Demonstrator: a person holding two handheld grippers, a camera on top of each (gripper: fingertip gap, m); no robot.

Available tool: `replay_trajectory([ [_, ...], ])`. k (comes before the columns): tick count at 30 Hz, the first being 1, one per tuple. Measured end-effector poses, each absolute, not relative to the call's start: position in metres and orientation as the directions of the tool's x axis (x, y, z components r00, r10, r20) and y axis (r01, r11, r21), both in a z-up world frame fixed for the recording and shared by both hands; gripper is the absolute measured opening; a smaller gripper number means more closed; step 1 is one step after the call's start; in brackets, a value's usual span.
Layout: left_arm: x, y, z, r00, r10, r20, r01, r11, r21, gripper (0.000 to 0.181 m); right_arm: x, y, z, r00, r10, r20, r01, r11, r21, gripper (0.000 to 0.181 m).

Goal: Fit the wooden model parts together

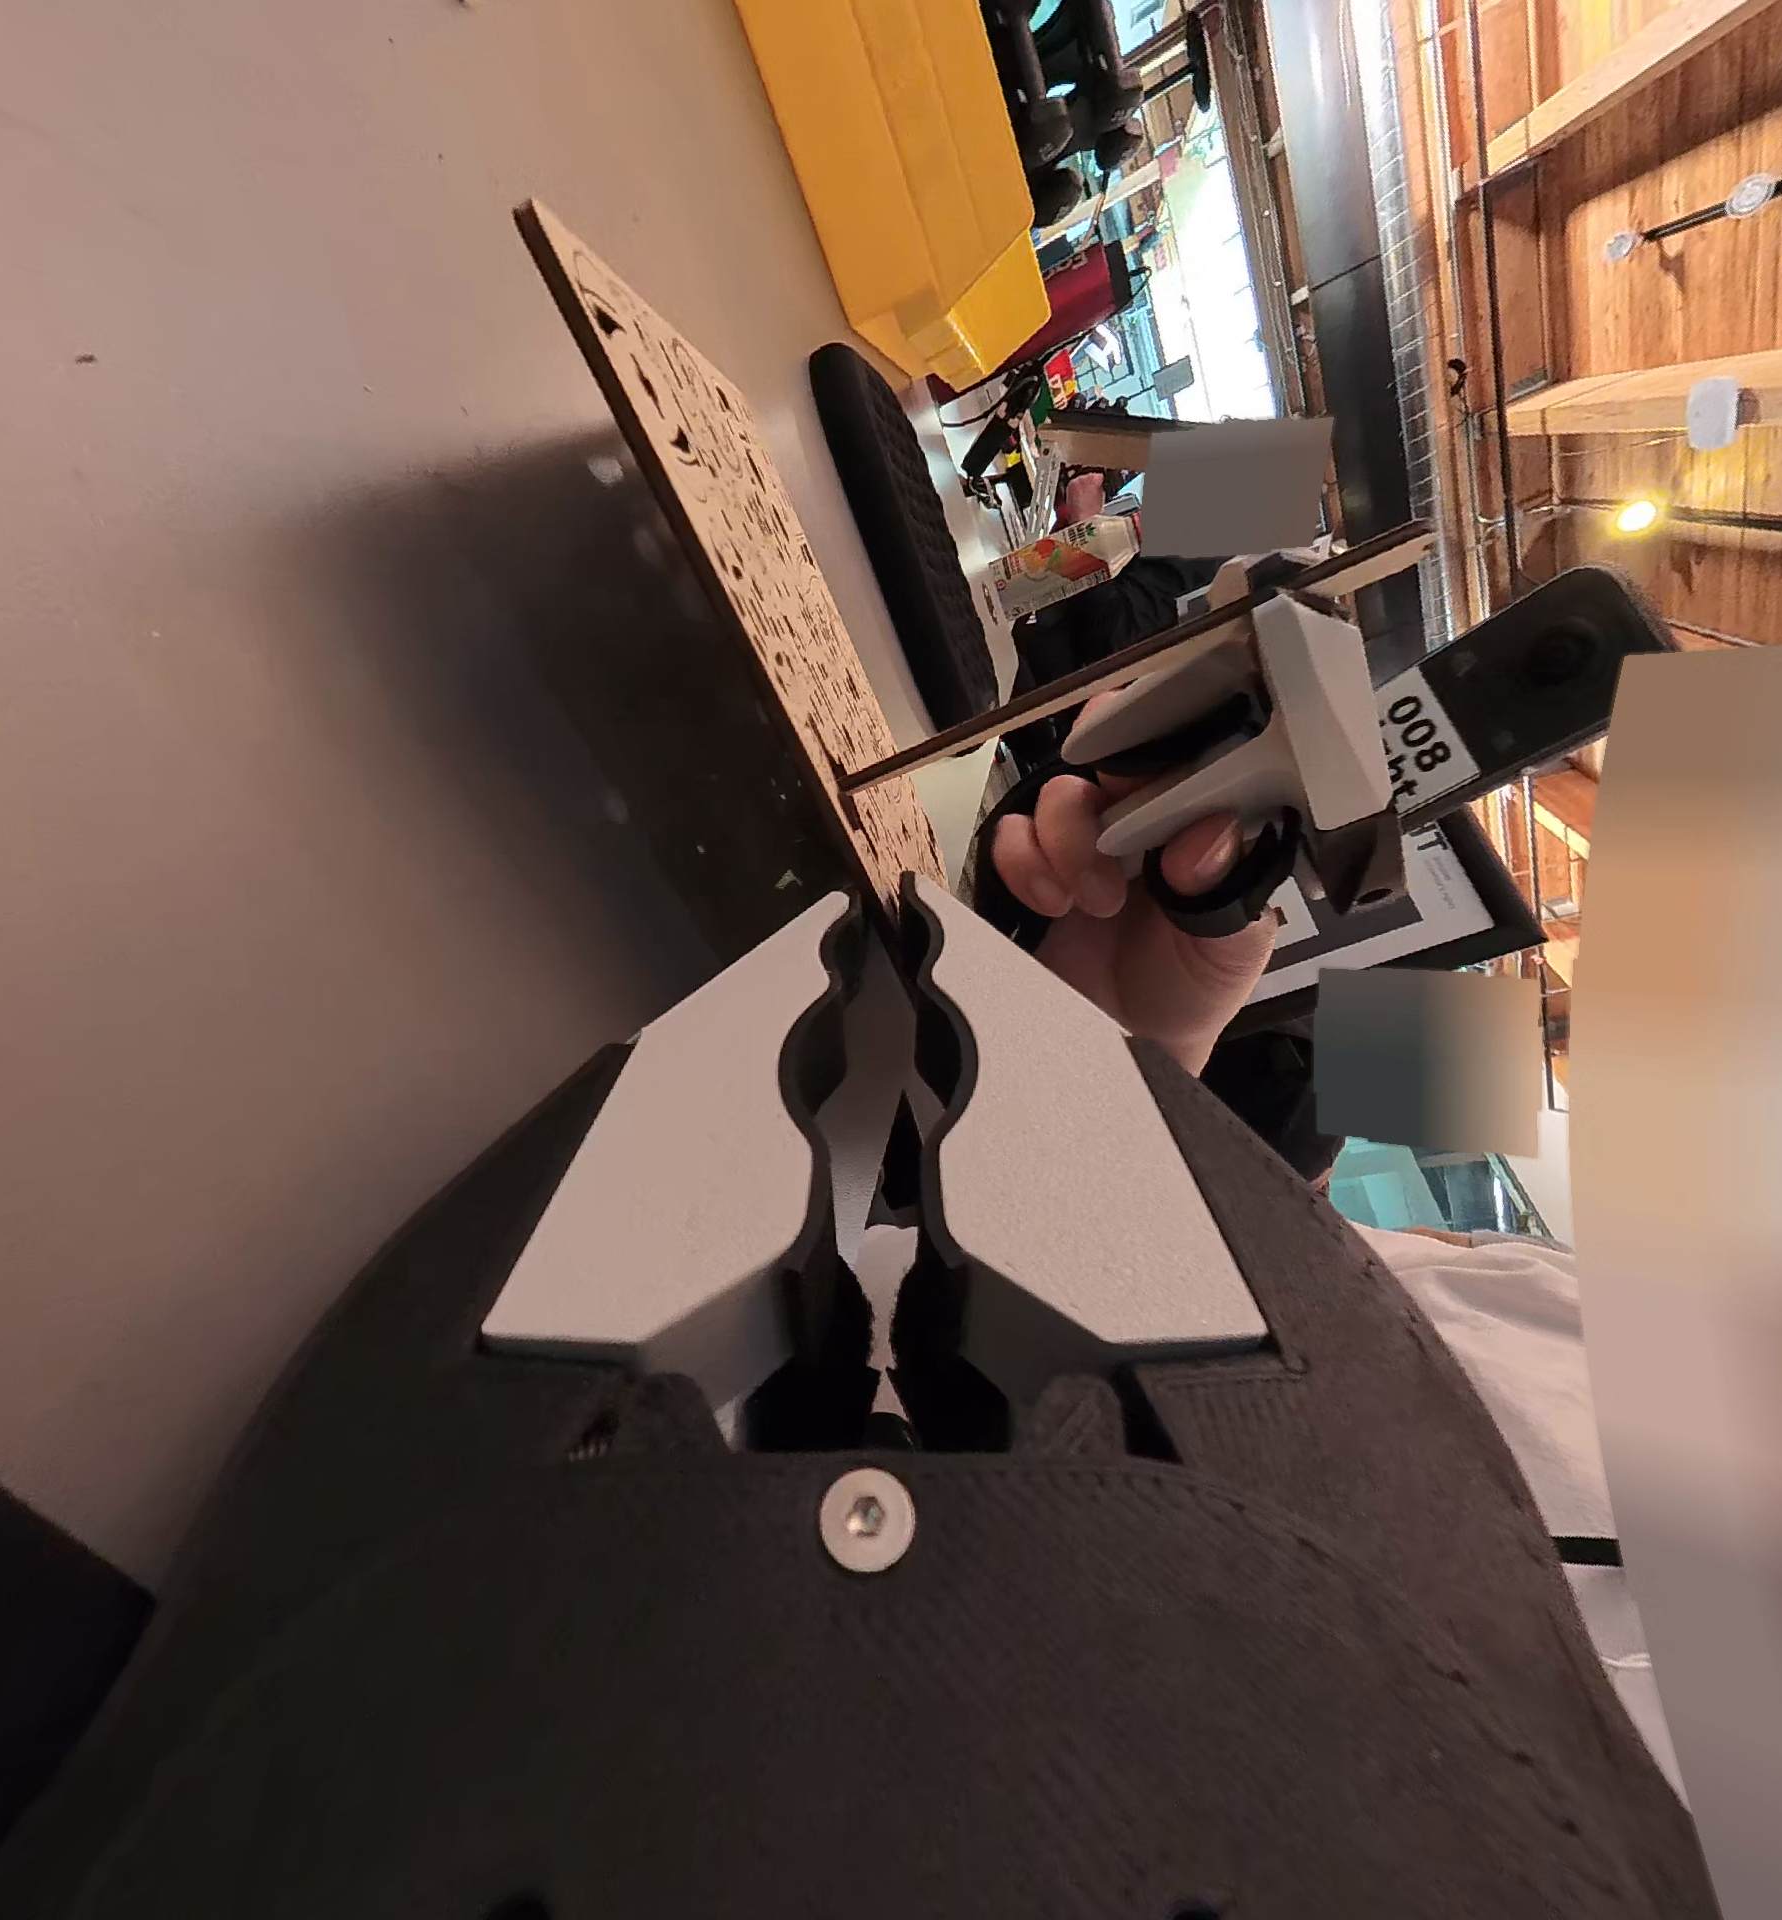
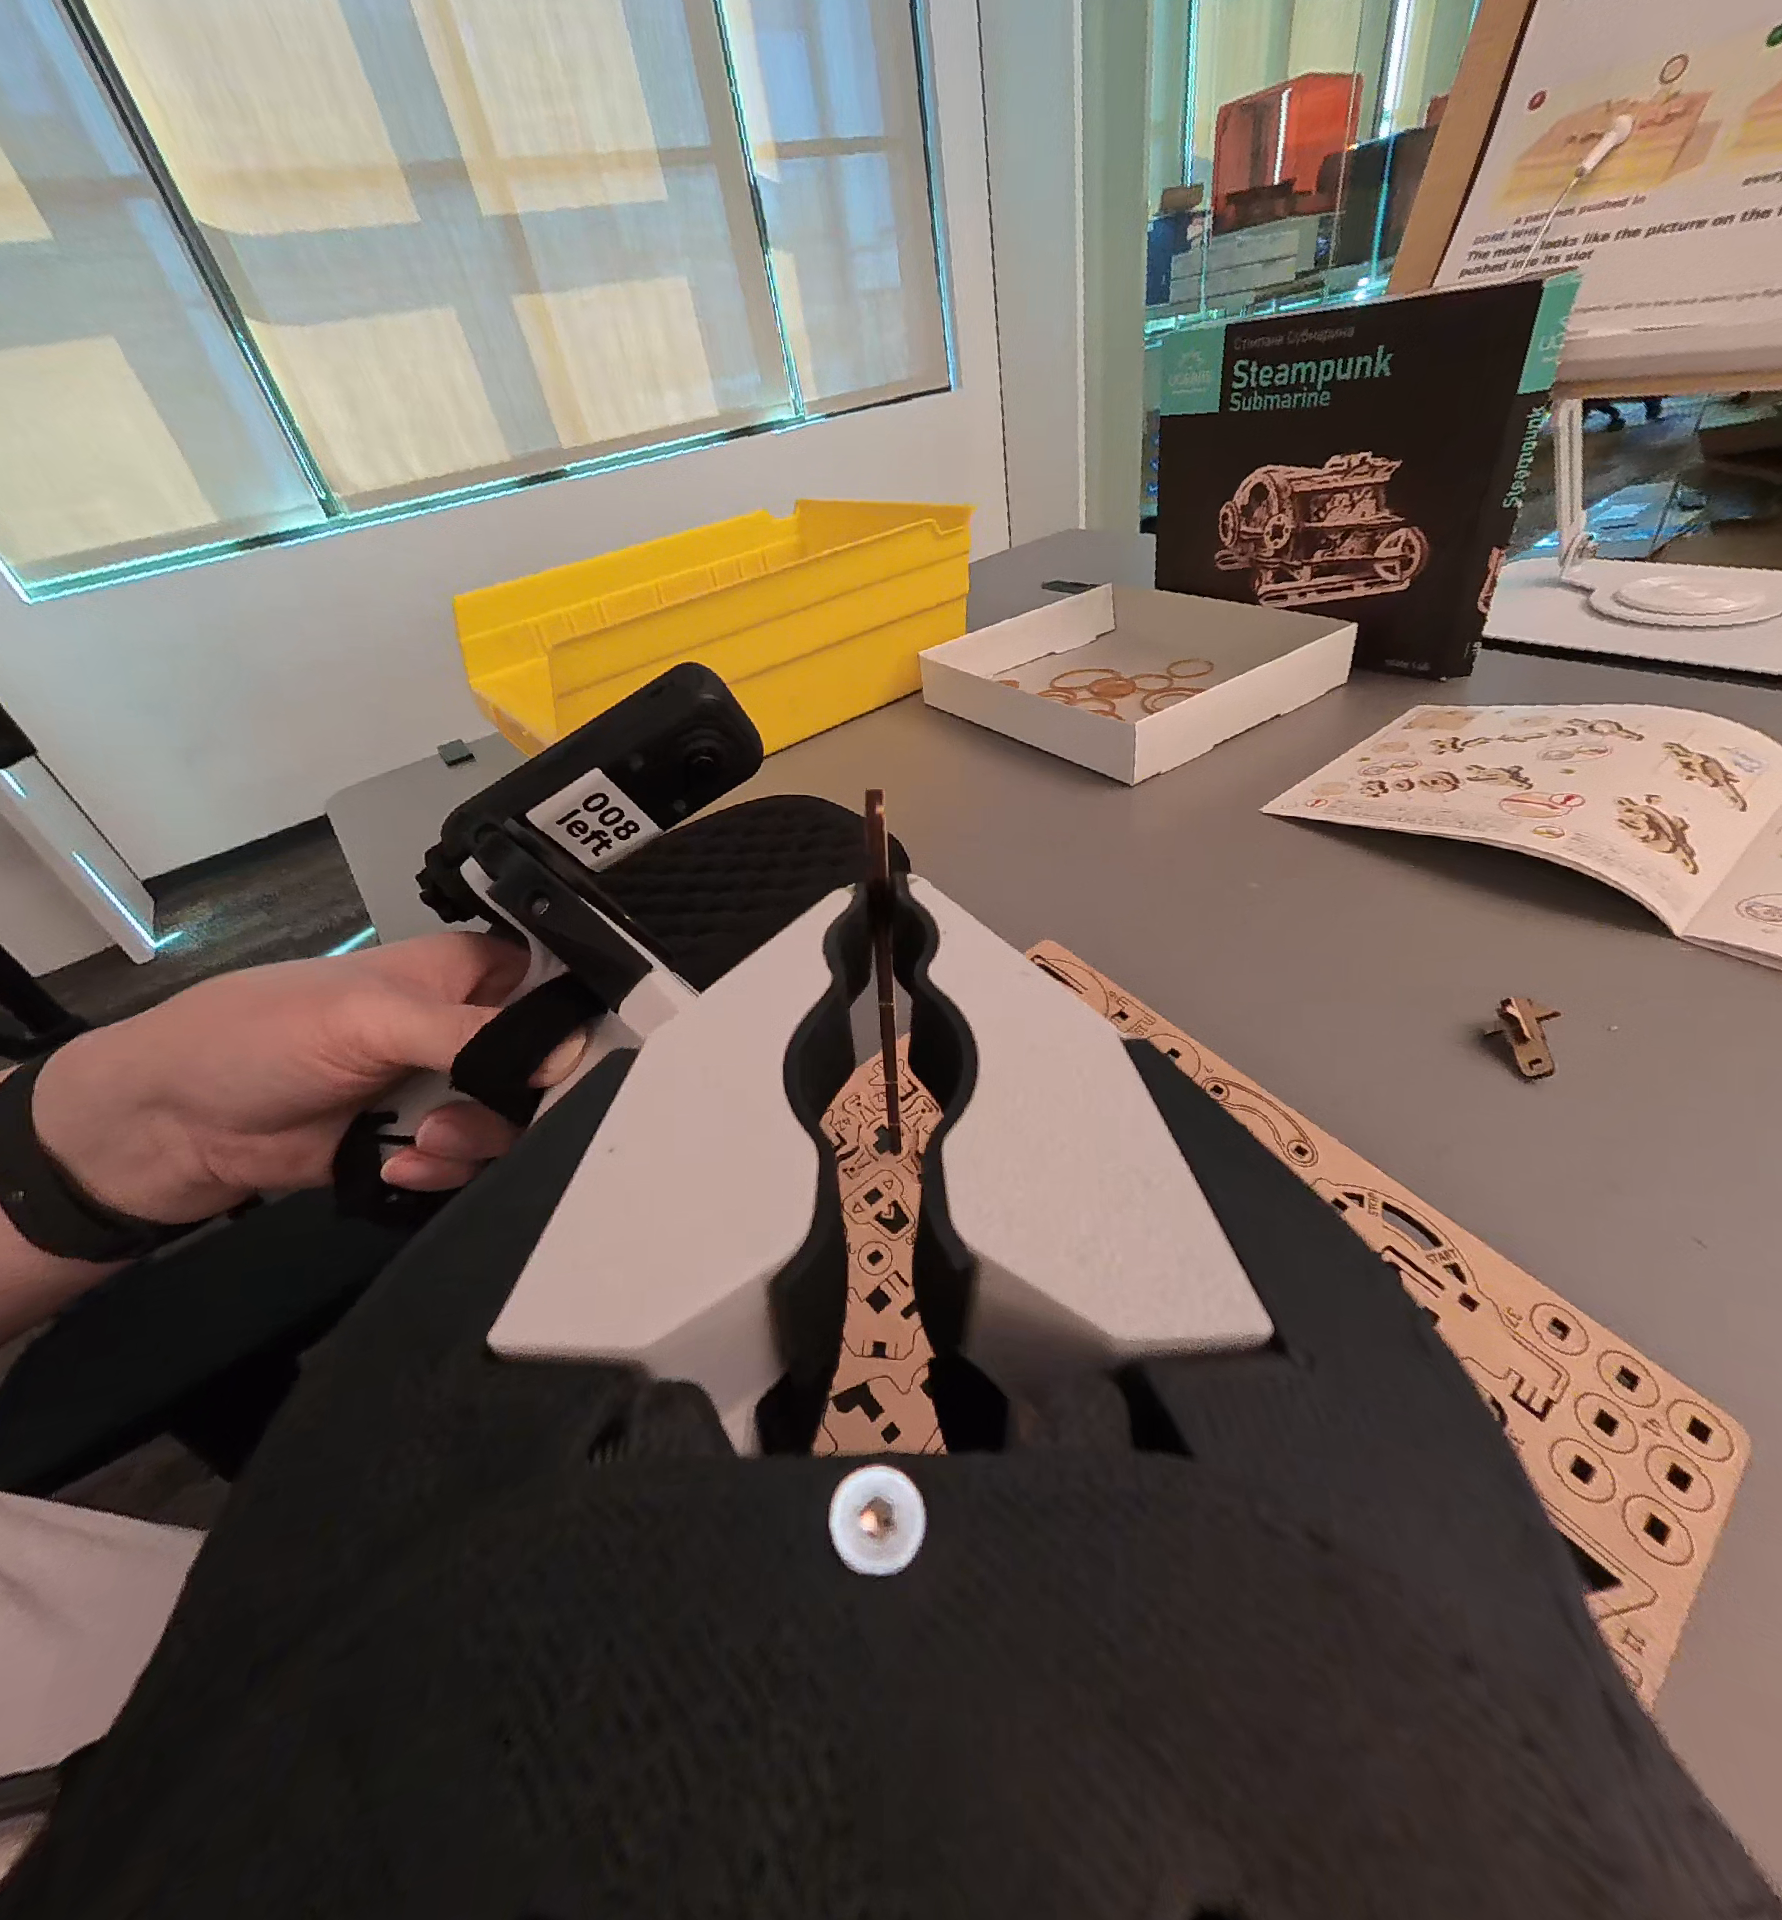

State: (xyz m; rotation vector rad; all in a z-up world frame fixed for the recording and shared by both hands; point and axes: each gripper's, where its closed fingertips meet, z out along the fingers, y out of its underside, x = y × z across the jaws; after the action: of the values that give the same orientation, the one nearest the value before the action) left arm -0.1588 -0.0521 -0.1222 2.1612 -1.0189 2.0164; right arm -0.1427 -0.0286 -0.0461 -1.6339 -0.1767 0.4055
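Note:
My left gripper is shut on the edge of a laser-cut wooden sheet and holds it tilted above the table. My right gripper is shut on a thin flat wooden part, seen edge-on and standing up between the fingers. In the left wrist view the right gripper holds this part as a long strip whose far end touches the sheet's face. In the right wrist view the sheet lies below and to the right of my fingers. The left gripper's fingers are hidden there.
On the grey table stand a yellow bin, a white tray with wooden rings, the dark kit box, an open instruction booklet and a small wooden piece. A black mat lies behind the grippers. My hands' fingertips stand some 8 cm from each other.

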Motion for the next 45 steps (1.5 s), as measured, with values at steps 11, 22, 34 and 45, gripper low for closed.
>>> replay_trajectory([
  [11,-0.159,-0.051,-0.117,-0.068,-0.425,0.903,-0.444,-0.797,-0.409,0.001,-0.139,-0.033,-0.040,0.923,0.352,-0.156,-0.138,-0.076,-0.988,0.002],
  [22,-0.159,-0.052,-0.120,-0.057,-0.426,0.903,-0.456,-0.794,-0.403,0.003,-0.134,-0.033,-0.048,0.912,0.357,-0.202,-0.183,-0.087,-0.979,0.003],
  [34,-0.160,-0.053,-0.121,-0.049,-0.428,0.903,-0.463,-0.791,-0.400,0.003,-0.135,-0.038,-0.051,0.915,0.359,-0.186,-0.173,-0.068,-0.983,0.003],
  [45,-0.160,-0.053,-0.124,-0.032,-0.431,0.902,-0.470,-0.790,-0.394,0.003,-0.137,-0.039,-0.055,0.919,0.353,-0.179,-0.159,-0.084,-0.984,0.003],
])
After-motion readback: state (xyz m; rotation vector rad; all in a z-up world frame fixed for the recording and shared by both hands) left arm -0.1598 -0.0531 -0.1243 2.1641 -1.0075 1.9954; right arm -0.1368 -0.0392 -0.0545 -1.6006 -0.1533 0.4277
